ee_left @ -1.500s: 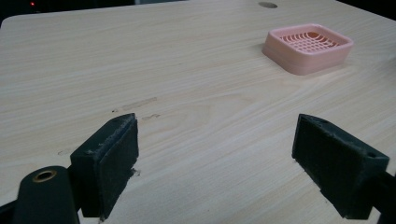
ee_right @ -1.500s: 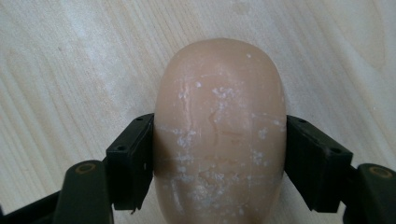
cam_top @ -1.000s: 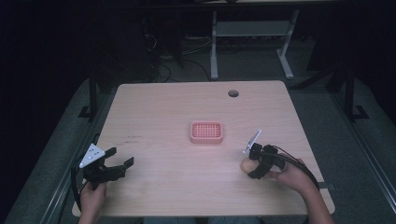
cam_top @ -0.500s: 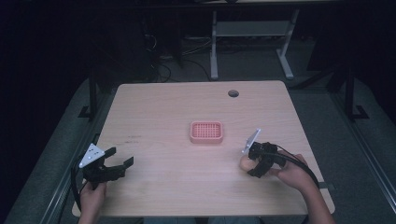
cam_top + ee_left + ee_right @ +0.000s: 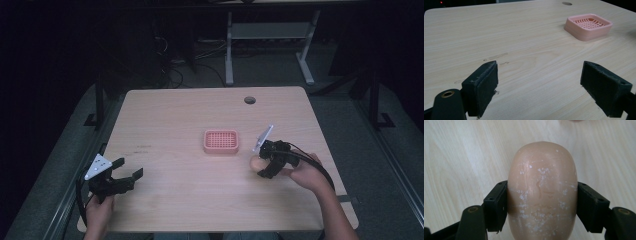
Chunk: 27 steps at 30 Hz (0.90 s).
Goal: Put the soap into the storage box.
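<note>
Wood-grain table (image 5: 175,125) carries all items. At the left edge, the left gripper (image 5: 126,176) hovers low with its jaws wide apart and nothing between them. At centre sits a pink slotted soap dish (image 5: 221,141). To its right, the right gripper (image 5: 260,167) has its jaws clamped across the middle of a beige soap bar (image 5: 542,192). The bar appears rigid and light, but its smooth, rounded sides probably slip easily; grip across the widest, flattest part.

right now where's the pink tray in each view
High view: the pink tray sits mid-table, left of the right gripper.
Left gripper view: upper right, far beyond the open jaws.
Right gripper view: no tray; a pale bar of soap is clamped there.
Shared landmark: the wooden table.
</note>
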### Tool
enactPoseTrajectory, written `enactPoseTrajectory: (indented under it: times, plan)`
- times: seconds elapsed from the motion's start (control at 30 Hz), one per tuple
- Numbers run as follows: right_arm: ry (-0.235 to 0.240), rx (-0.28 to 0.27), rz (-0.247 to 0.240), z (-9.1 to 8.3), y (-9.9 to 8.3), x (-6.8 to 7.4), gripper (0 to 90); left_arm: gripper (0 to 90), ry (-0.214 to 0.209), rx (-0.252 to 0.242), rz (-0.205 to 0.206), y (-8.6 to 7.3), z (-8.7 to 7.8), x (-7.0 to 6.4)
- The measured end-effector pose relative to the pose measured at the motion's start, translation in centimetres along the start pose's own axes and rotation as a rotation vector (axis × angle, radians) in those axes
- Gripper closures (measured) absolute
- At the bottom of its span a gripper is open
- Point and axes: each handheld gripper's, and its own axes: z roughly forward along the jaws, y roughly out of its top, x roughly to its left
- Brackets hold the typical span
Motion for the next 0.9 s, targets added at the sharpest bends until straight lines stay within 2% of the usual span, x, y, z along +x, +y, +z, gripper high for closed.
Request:
enactPoseTrajectory:
  times: [0.1, 0.4, 0.83, 0.9]
  plan:
    - [-0.003, -0.006, -0.008, -0.2, 1.0, -0.4, 32.1, 14.3, -0.001, 0.002, 0.0, 0.0, 0.0, 0.0]
    - [0.005, -0.015, -0.011, -0.2, 2.6, -0.9, 32.0, 14.3, -0.002, -0.002, -0.001, 0.0, 0.0, -0.1]
    - [0.031, -0.017, 0.0, 0.1, 4.1, -2.4, 32.0, 14.3, 0.003, 0.005, 0.007, 0.0, 0.0, 0.0]
    - [0.038, -0.031, 0.001, 0.1, 4.2, -2.7, 32.0, 14.3, 0.004, 0.007, 0.012, 0.0, 0.0, 0.0]
